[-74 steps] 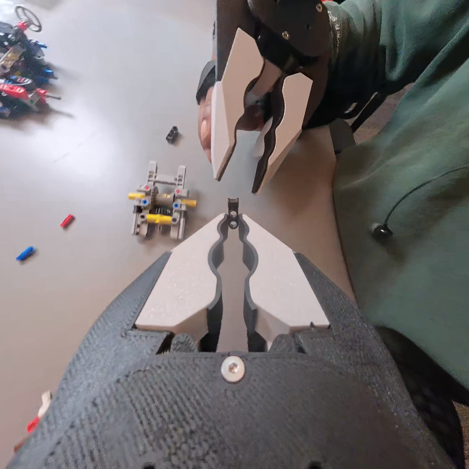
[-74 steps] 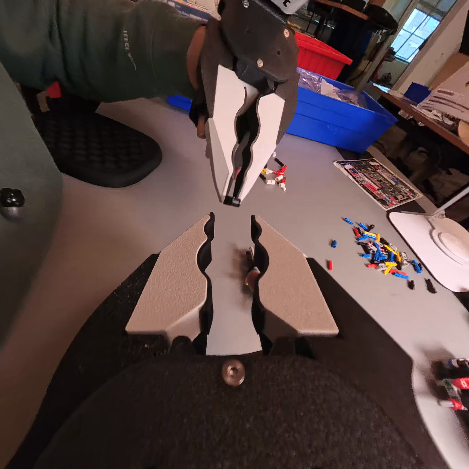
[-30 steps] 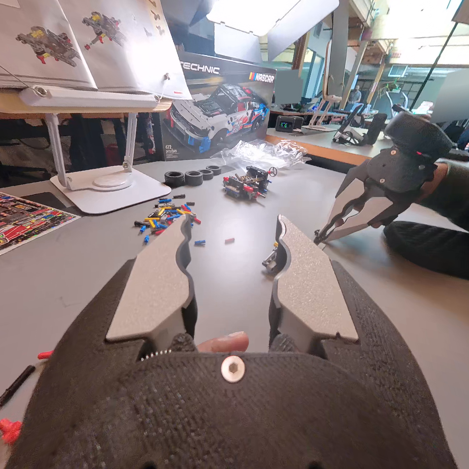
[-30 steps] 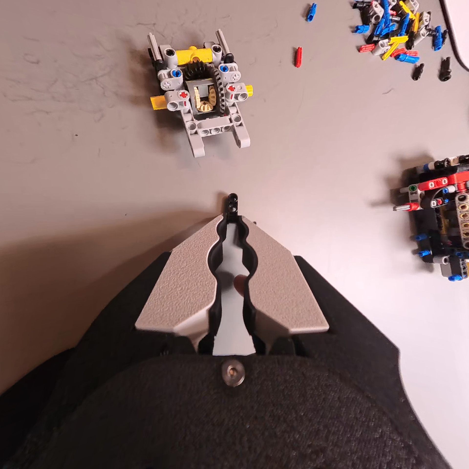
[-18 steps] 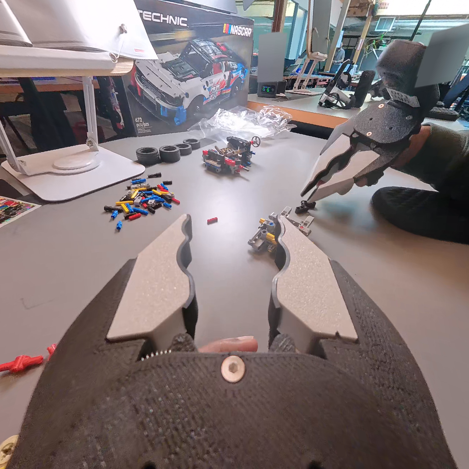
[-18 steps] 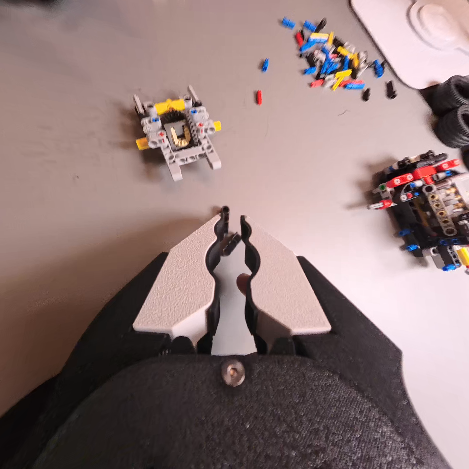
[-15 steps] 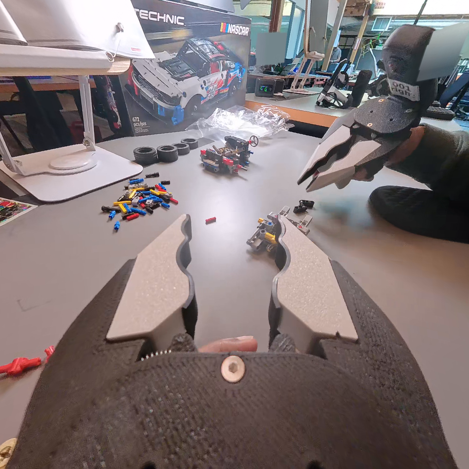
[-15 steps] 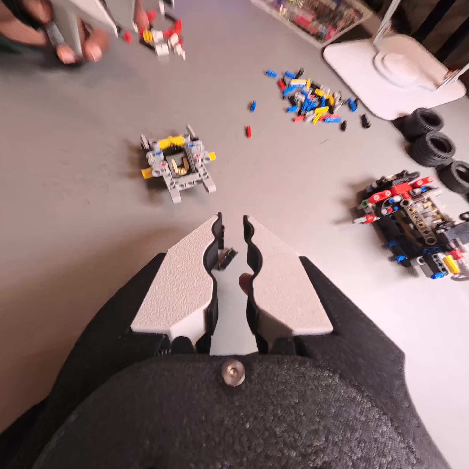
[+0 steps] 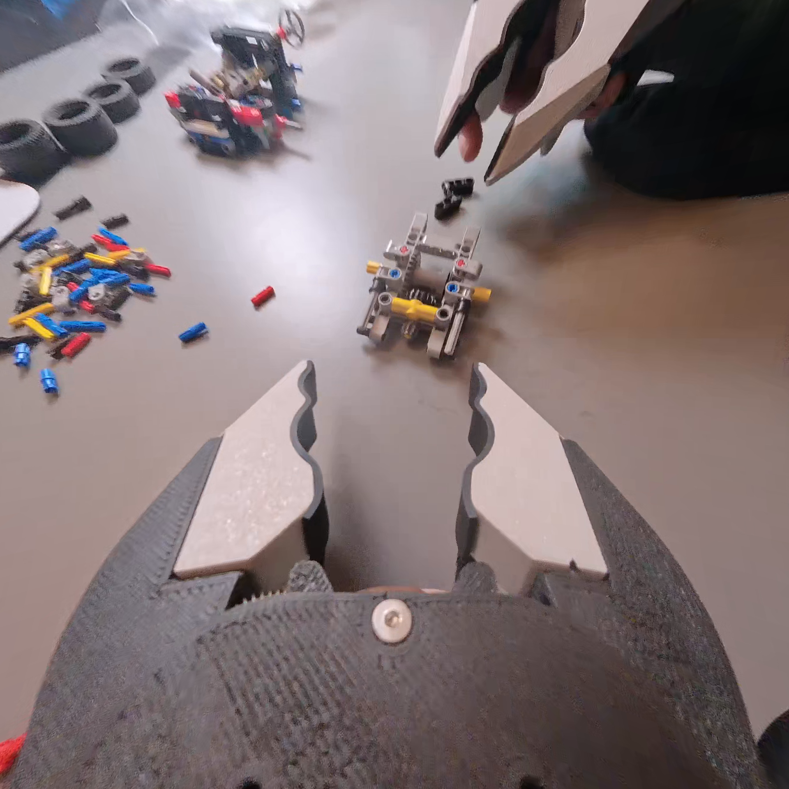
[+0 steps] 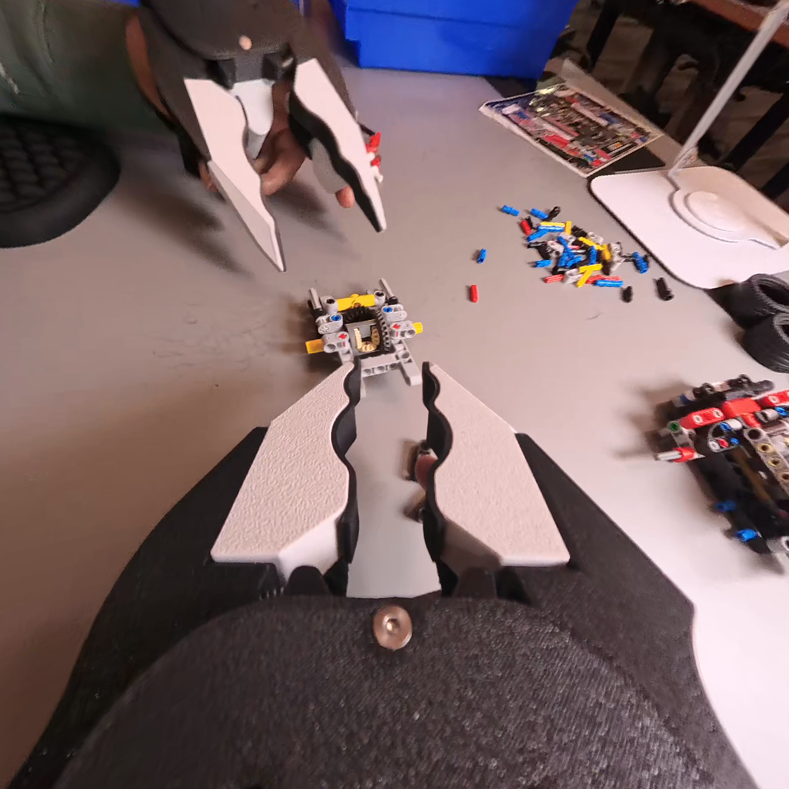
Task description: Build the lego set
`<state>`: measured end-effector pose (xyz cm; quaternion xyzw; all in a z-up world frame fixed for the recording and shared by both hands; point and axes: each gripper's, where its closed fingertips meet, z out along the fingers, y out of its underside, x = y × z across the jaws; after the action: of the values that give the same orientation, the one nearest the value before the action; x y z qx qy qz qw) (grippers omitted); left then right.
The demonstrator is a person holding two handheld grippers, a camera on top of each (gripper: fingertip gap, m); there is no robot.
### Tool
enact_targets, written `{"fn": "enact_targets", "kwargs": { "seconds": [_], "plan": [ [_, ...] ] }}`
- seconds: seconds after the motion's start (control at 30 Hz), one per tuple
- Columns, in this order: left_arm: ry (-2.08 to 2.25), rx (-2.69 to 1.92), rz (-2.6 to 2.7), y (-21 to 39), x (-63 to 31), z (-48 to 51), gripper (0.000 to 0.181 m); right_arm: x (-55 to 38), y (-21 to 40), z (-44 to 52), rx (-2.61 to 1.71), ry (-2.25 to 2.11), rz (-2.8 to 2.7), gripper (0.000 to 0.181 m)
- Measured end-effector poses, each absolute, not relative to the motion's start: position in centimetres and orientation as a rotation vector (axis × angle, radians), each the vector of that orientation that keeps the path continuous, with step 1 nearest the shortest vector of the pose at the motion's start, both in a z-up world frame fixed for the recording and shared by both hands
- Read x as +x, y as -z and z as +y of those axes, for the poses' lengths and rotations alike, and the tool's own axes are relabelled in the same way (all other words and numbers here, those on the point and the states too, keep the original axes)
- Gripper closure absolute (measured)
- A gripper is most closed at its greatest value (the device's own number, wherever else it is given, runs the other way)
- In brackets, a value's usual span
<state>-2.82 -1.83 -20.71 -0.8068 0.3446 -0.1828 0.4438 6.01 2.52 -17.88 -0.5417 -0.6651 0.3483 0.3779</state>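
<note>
The lego set lies spread on the grey table (image 9: 640, 427). Largest is the dark chassis (image 9: 239, 102), in the upper left of the left wrist view and at the right edge of the right wrist view. The small grey and yellow gear module (image 9: 420, 294) sits in the middle of both views. The pile of loose pins (image 9: 72, 286) is at the left, and two small black connectors (image 9: 454, 194) lie just above the module.

The left gripper (image 9: 390, 367) is spread wide and carries nothing; the right gripper (image 10: 388, 369) is also parted and empty.

The step in hand seems to be a fresh grasp: probably one claw must steady the module while the other takes a connector.

Only the left wrist view shows the connectors clearly. Only the right wrist view shows the blue bin (image 10: 448, 38), the printed sheet (image 10: 572, 124) and the module's tan gears.
</note>
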Motion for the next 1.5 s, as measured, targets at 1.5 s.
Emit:
{"fn": "enact_targets", "kwargs": {
  "seconds": [1.5],
  "plan": [
    [0.427, -2.033, 0.89, 21.6, -1.3, -1.2, 0.118, 7.4, 19.6, 5.0, -1.451, -0.601, -1.907, 0.145]
  ]
}}
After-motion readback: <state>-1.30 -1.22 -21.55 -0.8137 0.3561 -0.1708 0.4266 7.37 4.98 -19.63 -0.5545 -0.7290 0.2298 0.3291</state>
